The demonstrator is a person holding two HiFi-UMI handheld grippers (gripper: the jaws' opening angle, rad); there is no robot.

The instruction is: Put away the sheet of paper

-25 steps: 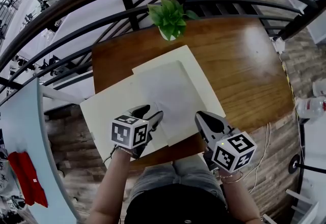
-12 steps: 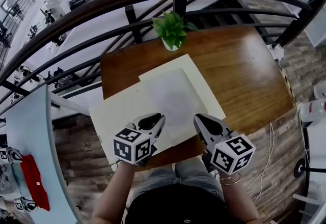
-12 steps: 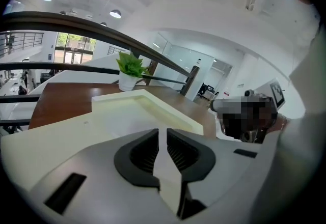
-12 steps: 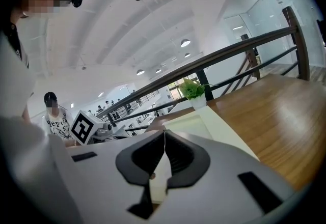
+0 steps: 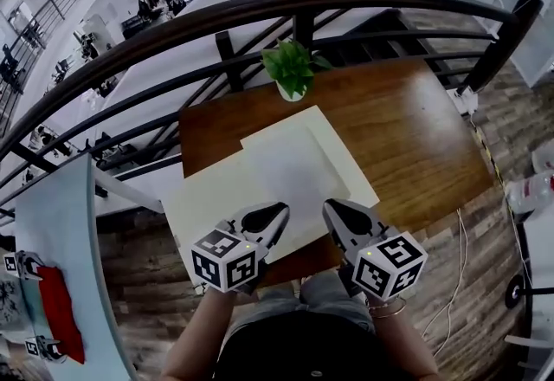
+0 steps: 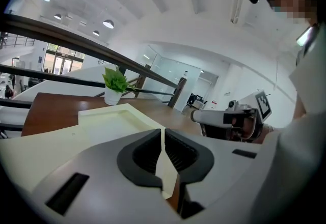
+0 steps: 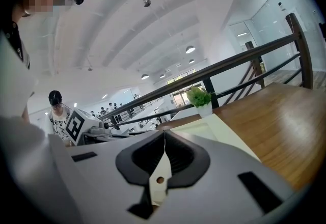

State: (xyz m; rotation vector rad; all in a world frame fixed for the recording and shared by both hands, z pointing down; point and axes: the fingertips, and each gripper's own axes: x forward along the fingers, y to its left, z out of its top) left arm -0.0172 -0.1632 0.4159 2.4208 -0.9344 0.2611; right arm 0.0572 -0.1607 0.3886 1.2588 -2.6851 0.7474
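Observation:
A white sheet of paper (image 5: 293,170) lies flat on an open cream folder (image 5: 203,208) on the brown table (image 5: 407,119). My left gripper (image 5: 279,211) hovers at the sheet's near left edge. Its jaws are closing and stand almost together, with nothing between them. Through the thin gap in the left gripper view (image 6: 162,131) only the folder (image 6: 109,116) shows. My right gripper (image 5: 334,208) is held beside it at the folder's near right edge, shut and empty. In the right gripper view (image 7: 164,134) its jaws meet with no gap.
A small potted plant (image 5: 290,67) stands at the table's far edge, just beyond the folder. A dark curved railing (image 5: 260,7) runs behind the table. The folder's left flap overhangs the table's left side. Bare wood lies to the right.
The left gripper's jaws, wide open a second ago, have come together. Both grippers have drawn back a little toward the table's near edge. The sheet has not moved.

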